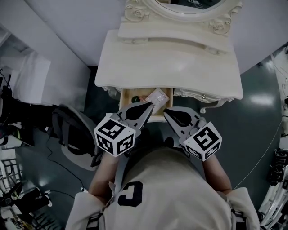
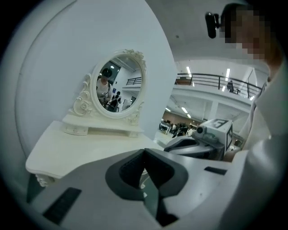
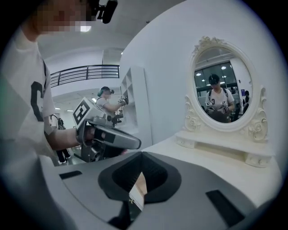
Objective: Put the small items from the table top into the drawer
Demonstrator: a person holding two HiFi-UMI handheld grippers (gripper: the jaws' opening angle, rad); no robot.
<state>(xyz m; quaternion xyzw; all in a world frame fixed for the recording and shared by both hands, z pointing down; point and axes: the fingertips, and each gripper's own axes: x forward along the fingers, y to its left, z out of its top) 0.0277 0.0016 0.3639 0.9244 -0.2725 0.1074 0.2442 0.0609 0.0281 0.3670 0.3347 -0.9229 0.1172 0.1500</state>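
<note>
The white dressing table (image 1: 171,63) has a bare top, and its small drawer (image 1: 127,96) stands open below the front edge. A pale pink packet (image 1: 157,96) lies inside the drawer. My left gripper (image 1: 150,104) is shut, its tips at the packet's near edge, and I cannot tell whether they touch it. My right gripper (image 1: 164,111) is shut with nothing in it, just right of the drawer front. In the left gripper view the jaws (image 2: 144,152) meet over the table top (image 2: 81,148). In the right gripper view the jaws (image 3: 141,153) also meet.
An oval mirror (image 1: 189,6) in a carved frame stands at the back of the table. A dark chair (image 1: 72,134) sits on the floor to the left, with cables near it. White equipment (image 1: 279,179) stands at the right edge.
</note>
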